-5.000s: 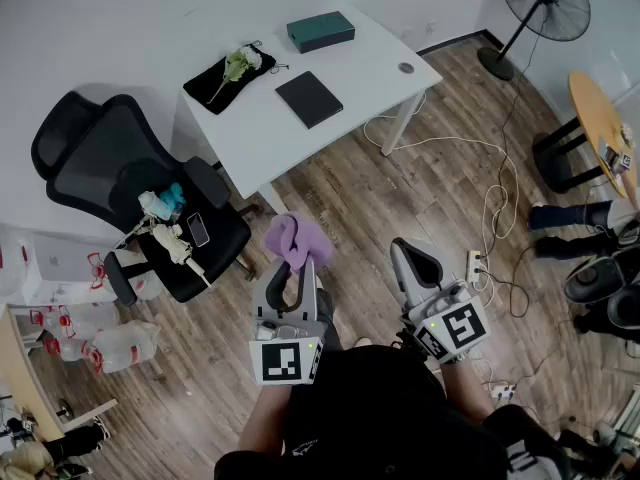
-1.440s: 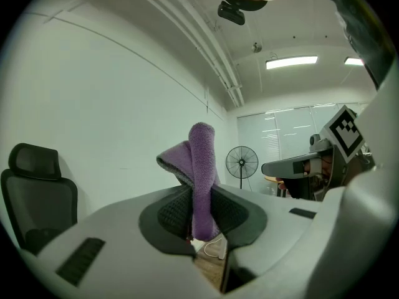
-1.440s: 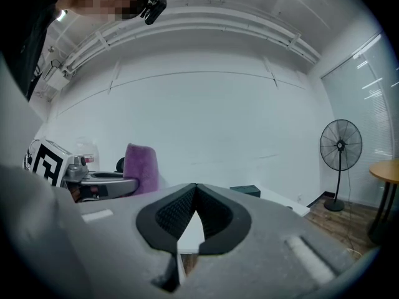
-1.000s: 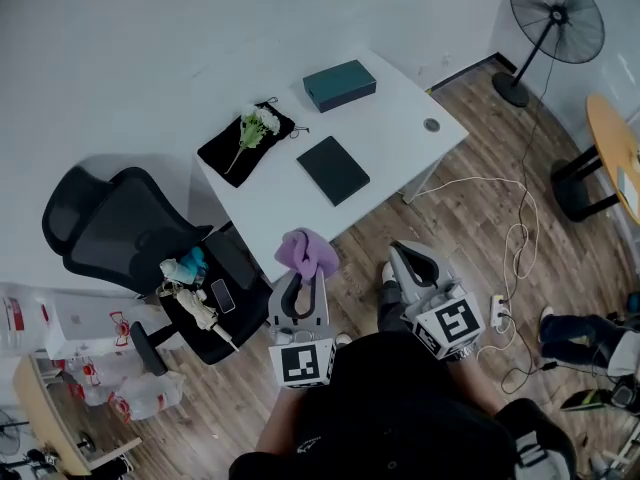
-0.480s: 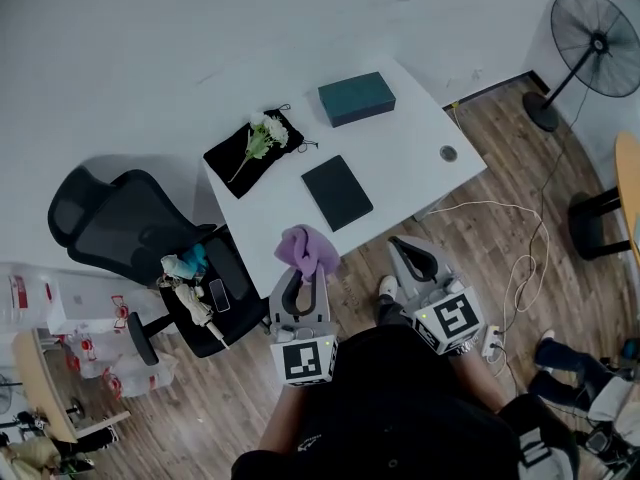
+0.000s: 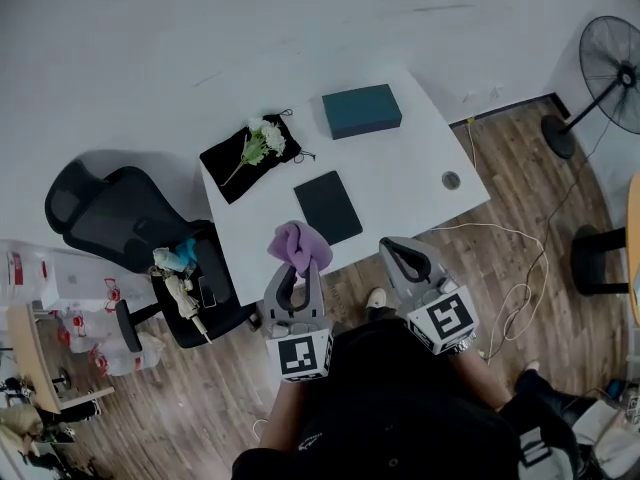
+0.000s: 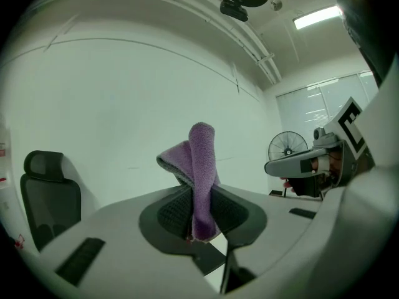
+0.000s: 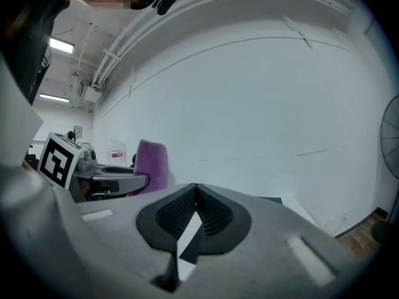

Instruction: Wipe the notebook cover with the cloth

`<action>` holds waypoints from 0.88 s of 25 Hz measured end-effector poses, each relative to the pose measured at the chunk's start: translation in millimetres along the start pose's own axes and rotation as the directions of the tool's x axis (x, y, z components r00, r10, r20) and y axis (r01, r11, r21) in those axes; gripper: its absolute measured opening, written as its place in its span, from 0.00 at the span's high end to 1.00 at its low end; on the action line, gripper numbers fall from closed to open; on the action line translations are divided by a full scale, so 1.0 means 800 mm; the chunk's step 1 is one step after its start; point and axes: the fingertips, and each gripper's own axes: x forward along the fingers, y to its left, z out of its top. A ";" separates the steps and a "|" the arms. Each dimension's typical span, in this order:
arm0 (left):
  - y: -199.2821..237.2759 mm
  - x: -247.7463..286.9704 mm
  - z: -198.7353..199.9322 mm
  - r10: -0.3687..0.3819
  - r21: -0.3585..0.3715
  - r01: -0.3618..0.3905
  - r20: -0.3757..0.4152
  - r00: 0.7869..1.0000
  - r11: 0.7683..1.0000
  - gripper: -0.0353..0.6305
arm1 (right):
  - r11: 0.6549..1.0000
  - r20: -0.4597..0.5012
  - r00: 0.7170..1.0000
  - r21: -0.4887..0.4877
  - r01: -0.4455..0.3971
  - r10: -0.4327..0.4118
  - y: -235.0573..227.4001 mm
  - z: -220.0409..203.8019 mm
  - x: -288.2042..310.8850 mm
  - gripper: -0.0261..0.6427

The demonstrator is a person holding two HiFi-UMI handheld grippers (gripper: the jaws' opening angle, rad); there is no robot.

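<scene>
Approach step, I'd say. The left gripper [image 6: 297,276] has its fingers clamped on a fuzzy purple cloth [image 6: 298,245], held up by the front edge of the white table [image 6: 410,158]. The dark flat notebook [image 6: 328,207] lies near that edge, not yet touched, I think. The right gripper [image 6: 404,259] has its fingers pressed together, empty. Next up: lower the cloth onto the cover and swipe.

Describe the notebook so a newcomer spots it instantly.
Start at the white table. The notebook lies flat near its front edge. Unlike the thick teal box behind it and the black mat with flowers to its left, it is thin, dark and bare.
</scene>
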 end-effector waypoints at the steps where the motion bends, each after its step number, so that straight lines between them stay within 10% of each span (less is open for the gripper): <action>1: -0.002 0.005 -0.002 0.013 -0.002 -0.013 0.000 1.000 1.000 0.84 | 1.000 -0.001 1.000 -0.007 -0.013 0.013 -0.006 0.000 0.001 0.95; 22: 0.016 0.130 -0.069 -0.049 -0.093 0.035 -0.147 0.988 0.995 0.84 | 1.000 -0.056 0.998 0.011 0.011 -0.010 -0.070 -0.011 0.057 0.95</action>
